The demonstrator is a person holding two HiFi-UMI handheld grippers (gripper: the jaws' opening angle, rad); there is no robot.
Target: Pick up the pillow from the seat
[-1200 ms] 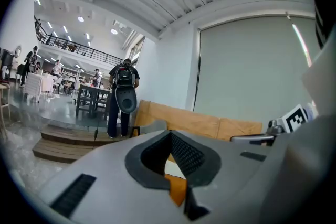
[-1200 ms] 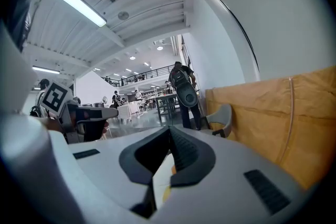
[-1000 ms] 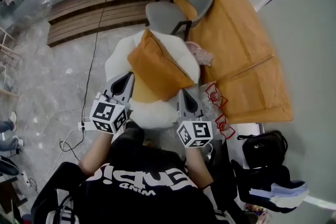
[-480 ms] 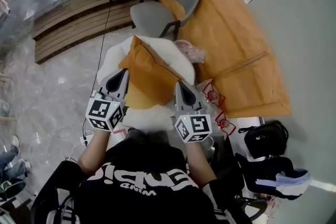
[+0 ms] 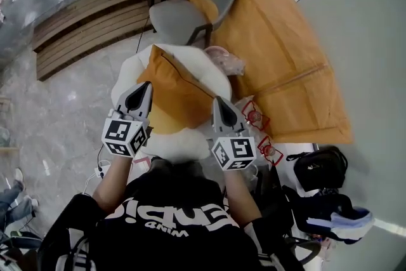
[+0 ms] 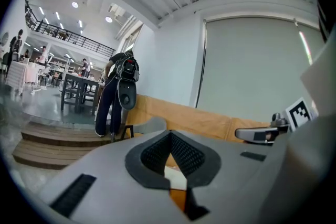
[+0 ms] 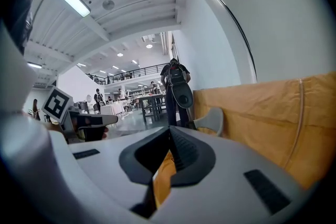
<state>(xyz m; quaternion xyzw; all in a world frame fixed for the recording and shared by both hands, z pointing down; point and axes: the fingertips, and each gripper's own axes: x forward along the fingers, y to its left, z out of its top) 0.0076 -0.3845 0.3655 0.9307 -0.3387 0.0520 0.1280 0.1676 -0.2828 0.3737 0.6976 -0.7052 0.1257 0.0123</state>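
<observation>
- Orange pillow [image 5: 174,91] lies on the white fluffy seat [image 5: 174,144], tilted, with one corner pointing toward the grey chair [image 5: 190,9] beyond it.
- Left gripper [image 5: 144,88] sits at the pillow's left edge and right gripper [image 5: 217,101] at its right edge, so the pillow is between the two. From the head view I cannot tell whether either one touches it.
- Left gripper view: left gripper [image 6: 169,134] has its jaws closed together with nothing clamped. Through the notch below the tips show a sliver of the pillow [image 6: 178,201] and a bit of the white seat [image 6: 177,178].
- Right gripper view: right gripper [image 7: 169,131] also has its jaws closed and empty. The pillow's orange fabric [image 7: 164,178] shows just past the notch.
- Both grippers point forward and slightly down, roughly parallel.
- A crinkled clear wrapper with pink inside [image 5: 227,61] rests on the seat's far right side, beside the pillow.
- A black bag [image 5: 320,168] sits on the floor to the person's right, well apart from the seat.
- A standing person with a backpack [image 6: 118,89] is behind the grey chair.
</observation>
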